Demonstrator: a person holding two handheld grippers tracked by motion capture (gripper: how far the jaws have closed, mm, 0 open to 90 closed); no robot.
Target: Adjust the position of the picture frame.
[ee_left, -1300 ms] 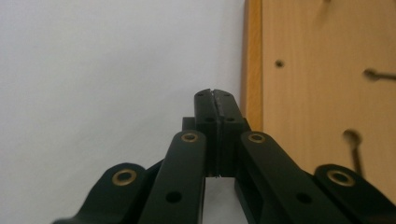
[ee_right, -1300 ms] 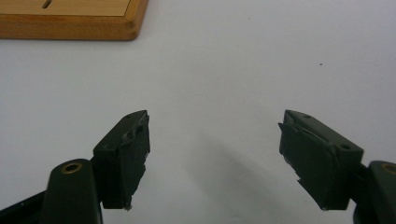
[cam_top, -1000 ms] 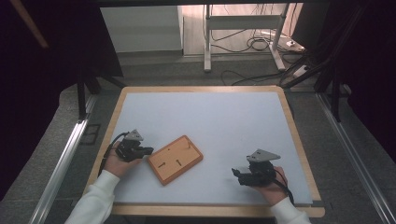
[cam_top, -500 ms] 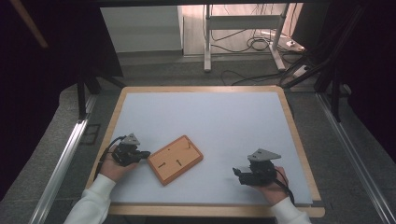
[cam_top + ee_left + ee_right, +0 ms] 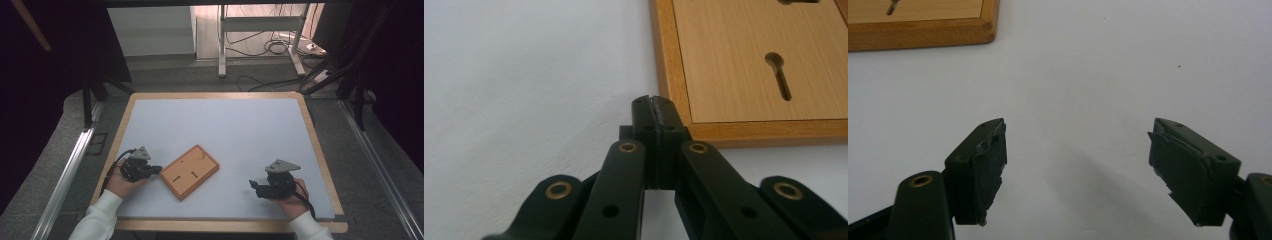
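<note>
A flat wooden board with a raised rim and two keyhole slots lies on the white table top, turned at an angle. My left gripper rests low at the board's left corner, jaws shut with nothing between them. In the left gripper view the joined tips of that gripper sit just beside the board's rim. My right gripper lies on the table well to the right of the board, pointing toward it. Its jaws stand wide open and empty in the right gripper view, with the board's corner far off.
The white table top has a wooden frame around it. Beyond the far edge are a white stand and loose cables on the floor. A metal rail runs along the left side.
My left gripper has shifted slightly down and left along the board's left corner. The right gripper and the board have stayed where they were.
</note>
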